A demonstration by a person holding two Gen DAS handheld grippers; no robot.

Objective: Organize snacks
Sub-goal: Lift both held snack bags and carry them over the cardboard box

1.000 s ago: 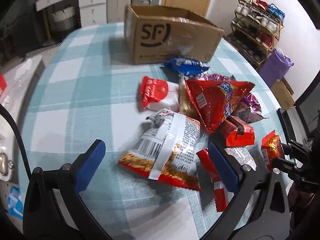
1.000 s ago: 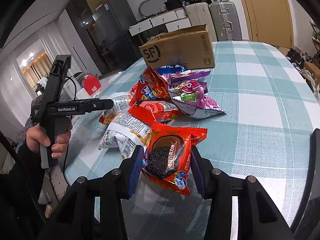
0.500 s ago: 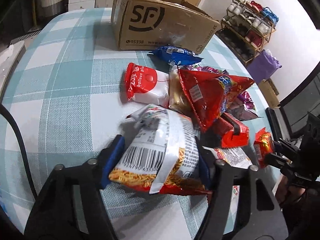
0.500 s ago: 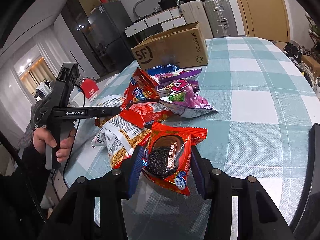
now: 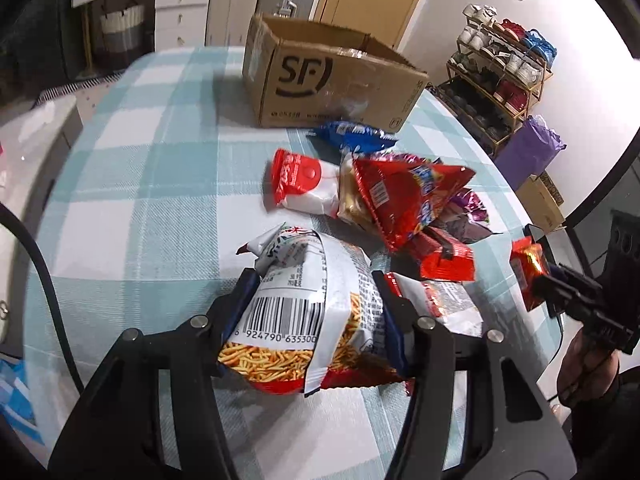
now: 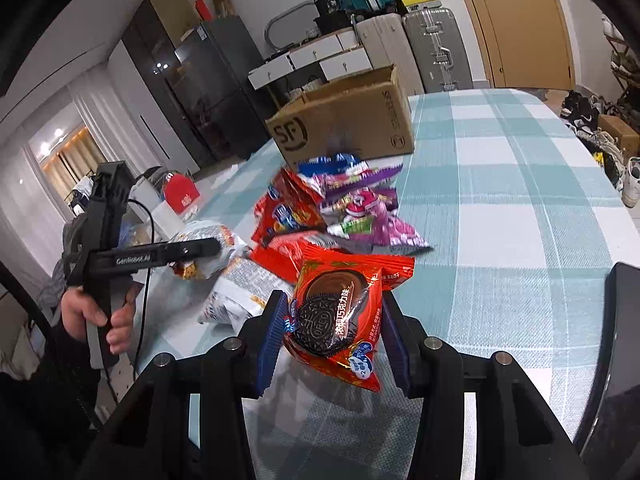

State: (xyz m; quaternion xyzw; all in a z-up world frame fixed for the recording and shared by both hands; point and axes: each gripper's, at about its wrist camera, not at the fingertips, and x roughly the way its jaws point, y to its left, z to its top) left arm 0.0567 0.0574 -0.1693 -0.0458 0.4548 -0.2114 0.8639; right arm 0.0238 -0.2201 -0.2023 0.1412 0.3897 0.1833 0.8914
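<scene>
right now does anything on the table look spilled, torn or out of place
Nothing is spilled or torn. The snack packets lie in a loose overlapping heap on the table instead of in the cardboard box, which is what remains to tidy.

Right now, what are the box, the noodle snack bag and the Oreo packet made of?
Box: brown corrugated cardboard by the look, matte, printed logo, raw flap edges.
Noodle snack bag: thin plastic film, probably; glossy, crinkled, back seam showing.
Oreo packet: shiny printed film, perhaps foil-lined; bright glints, crimped ends.

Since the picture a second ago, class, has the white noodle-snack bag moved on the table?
Yes. The noodle-snack bag lay flat beside the red packets; the left claw is closing on it, its near end raised off the tablecloth.
</scene>
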